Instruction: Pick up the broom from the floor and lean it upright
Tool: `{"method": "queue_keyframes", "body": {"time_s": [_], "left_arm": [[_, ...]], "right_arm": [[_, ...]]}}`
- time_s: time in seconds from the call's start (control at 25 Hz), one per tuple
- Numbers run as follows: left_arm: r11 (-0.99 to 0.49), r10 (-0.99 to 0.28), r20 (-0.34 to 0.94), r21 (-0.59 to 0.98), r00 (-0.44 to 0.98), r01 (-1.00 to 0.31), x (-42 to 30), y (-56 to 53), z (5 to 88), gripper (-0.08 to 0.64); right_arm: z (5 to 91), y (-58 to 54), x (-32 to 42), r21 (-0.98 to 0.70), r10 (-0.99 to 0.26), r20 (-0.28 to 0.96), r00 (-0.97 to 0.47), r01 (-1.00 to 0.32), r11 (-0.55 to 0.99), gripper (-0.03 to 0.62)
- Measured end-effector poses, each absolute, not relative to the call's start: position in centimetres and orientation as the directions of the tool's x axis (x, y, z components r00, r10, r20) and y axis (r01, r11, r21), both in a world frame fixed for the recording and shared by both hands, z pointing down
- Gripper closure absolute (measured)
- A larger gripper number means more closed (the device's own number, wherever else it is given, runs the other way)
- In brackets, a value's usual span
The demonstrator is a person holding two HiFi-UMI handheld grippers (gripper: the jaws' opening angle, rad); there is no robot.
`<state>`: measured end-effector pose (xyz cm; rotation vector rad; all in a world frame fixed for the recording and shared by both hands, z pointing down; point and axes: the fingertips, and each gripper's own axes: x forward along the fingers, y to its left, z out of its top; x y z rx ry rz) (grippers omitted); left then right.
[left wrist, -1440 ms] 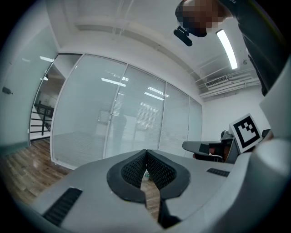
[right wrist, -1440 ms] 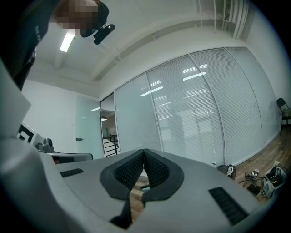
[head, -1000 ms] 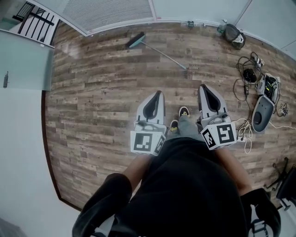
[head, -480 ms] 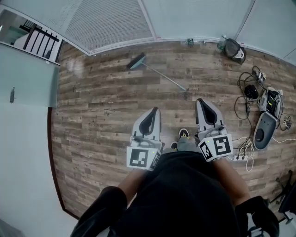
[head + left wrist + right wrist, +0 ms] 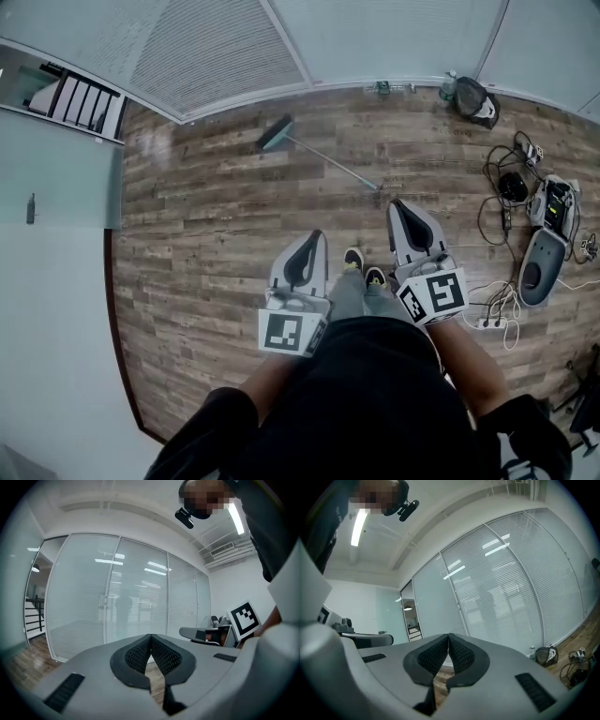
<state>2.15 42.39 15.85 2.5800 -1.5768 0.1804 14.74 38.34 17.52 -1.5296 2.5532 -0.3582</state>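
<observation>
The broom lies flat on the wooden floor ahead, its green head near the glass wall and its thin handle running back to the right. My left gripper and right gripper are held out in front of my body, short of the handle's near end. Both are shut with nothing between the jaws. In the left gripper view my left gripper points at the glass wall, and in the right gripper view my right gripper does the same. The broom is hidden in both gripper views.
A glass wall with blinds closes the far side. A dark bag sits by that wall at the right. Cables, a white device and a power strip lie along the right. A white wall bounds the left.
Both grippers and my feet have moved forward over the floor toward the broom. The jaws of both grippers stayed shut.
</observation>
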Motion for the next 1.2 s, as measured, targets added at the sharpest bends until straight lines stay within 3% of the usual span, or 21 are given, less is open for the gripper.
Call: {"method": "queue_keyframes", "body": {"time_s": [0.48, 1.0, 1.2], "left_arm": [[-0.451, -0.869, 0.186, 0.085, 0.459, -0.889, 0.8, 38.2, 18.1, 0.538], [-0.454, -0.879, 0.087, 0.151, 0.47, -0.878, -5.2, 32.2, 17.5, 0.538], [-0.451, -0.87, 0.136, 0.17, 0.474, -0.876, -6.1, 29.9, 18.3, 0.538]], "right_arm": [[19.9, 35.7, 14.7, -0.271, -0.89, 0.077, -0.45, -0.868, 0.416, 0.575], [19.1, 29.9, 6.3, -0.165, -0.857, 0.084, -0.508, -0.855, 0.491, 0.575], [19.3, 27.7, 5.9, -0.182, -0.873, 0.085, -0.48, -0.869, 0.46, 0.575]]}}
